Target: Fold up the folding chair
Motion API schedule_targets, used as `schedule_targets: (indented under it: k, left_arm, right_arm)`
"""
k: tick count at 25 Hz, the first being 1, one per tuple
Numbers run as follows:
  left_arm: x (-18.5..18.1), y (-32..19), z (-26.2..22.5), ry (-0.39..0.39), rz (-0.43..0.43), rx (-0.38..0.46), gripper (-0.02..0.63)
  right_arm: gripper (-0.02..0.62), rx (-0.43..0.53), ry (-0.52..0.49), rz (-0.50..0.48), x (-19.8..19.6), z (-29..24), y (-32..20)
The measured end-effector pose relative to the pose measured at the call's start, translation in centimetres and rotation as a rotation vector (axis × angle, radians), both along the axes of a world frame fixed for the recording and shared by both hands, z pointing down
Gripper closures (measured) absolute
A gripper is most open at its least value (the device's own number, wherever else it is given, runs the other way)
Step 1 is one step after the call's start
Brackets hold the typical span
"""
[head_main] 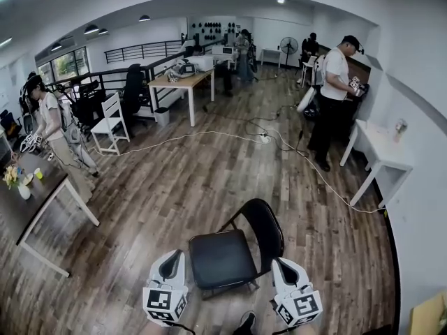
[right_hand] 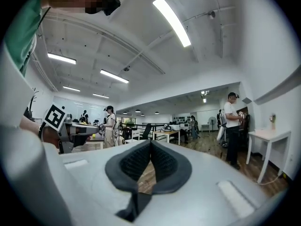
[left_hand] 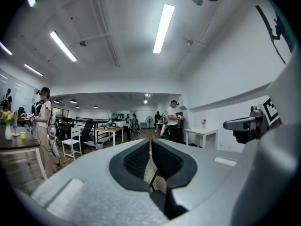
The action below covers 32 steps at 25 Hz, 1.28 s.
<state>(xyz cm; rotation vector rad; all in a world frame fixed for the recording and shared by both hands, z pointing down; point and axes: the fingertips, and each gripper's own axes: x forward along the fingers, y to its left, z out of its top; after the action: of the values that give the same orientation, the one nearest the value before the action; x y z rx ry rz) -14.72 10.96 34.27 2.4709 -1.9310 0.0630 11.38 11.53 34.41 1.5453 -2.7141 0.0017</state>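
Observation:
A black folding chair (head_main: pixel 222 258) stands unfolded on the wooden floor at the bottom middle of the head view, its curved backrest (head_main: pixel 265 230) to the right of the seat. My left gripper (head_main: pixel 172 258) hovers just left of the seat and my right gripper (head_main: pixel 281 265) just right of it, below the backrest. Neither touches the chair. In the left gripper view the left gripper (left_hand: pixel 150 149) has its dark pads together with nothing between them. The right gripper (right_hand: pixel 150 149) looks the same in its own view, pointing level across the room.
A person (head_main: pixel 334 96) stands at the right beside a white table (head_main: pixel 385 153). Another person (head_main: pixel 52 128) stands at the left near a dark table (head_main: pixel 43 192). A white chair (head_main: pixel 110 124), a wooden desk (head_main: pixel 183 82) and a floor cable (head_main: pixel 307 162) lie farther off.

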Motion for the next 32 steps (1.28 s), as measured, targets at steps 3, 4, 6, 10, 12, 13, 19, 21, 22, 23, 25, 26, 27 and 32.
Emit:
schedule_targets:
  k: [3,4,6,10,12,13,19,21,22,23,25,26,27,32]
  left_arm:
    - [1.3,-3.0,0.4,0.009,-0.028,-0.01,0.584]
    - [1.7,-3.9,0.6,0.013,-0.034,-0.017,0.584]
    - [2.7,-5.4,1.0,0.014,-0.039,-0.025,0.584]
    - [4.8,-7.6,1.4,0.017,-0.028,-0.038,0.59]
    - [5.1,-8.3,1.5,0.024,-0.046,-0.049,0.597]
    - [5.0,-8.6,1.7,0.029,-0.061,-0.054,0.597]
    - [3.7,-10.4,4.5,0.077,-0.117,-0.121,0.597]
    - [2.8,-11.4,6.3,0.096,-0.126,-0.16,0.595]
    - [2.3,-12.0,7.3,0.108,-0.131,-0.181,0.595]
    - [1.7,-12.7,8.3,0.12,-0.137,-0.202,0.595]
    - [0.6,-14.2,10.2,0.136,-0.143,-0.238,0.595]
    - [0.0,-15.0,11.2,0.141,-0.145,-0.256,0.595]
    - [-0.6,-15.7,12.2,0.148,-0.144,-0.275,0.595]
    - [-4.0,-19.8,16.4,0.214,-0.147,-0.331,0.595]
  right_arm:
    - [0.592,-0.018,-0.002,-0.006,1.6,0.8,-3.8]
    - [0.592,-0.03,-0.007,-0.009,2.1,1.1,-5.0]
    - [0.592,-0.05,-0.013,-0.009,3.3,1.7,-7.2]
    - [0.592,-0.032,0.041,-0.054,4.9,2.2,-10.8]
    - [0.592,-0.001,0.07,-0.086,5.3,2.0,-12.1]
    - [0.592,0.008,0.081,-0.094,5.5,2.0,-12.8]
    - [0.592,-0.108,0.02,-0.102,6.7,4.4,-16.8]
    - [0.592,-0.148,0.005,-0.095,7.0,5.6,-18.0]
    - [0.592,-0.164,0.006,-0.087,7.2,6.3,-18.8]
    - [0.592,-0.178,0.007,-0.076,7.4,6.8,-19.5]
    - [0.592,-0.204,0.007,-0.049,7.6,7.8,-21.2]
    - [0.592,-0.218,0.005,-0.036,7.6,8.2,-21.9]
    - [0.592,-0.235,0.004,-0.023,7.5,8.7,-22.4]
    - [0.592,-0.295,0.051,0.015,5.9,11.4,-24.6]
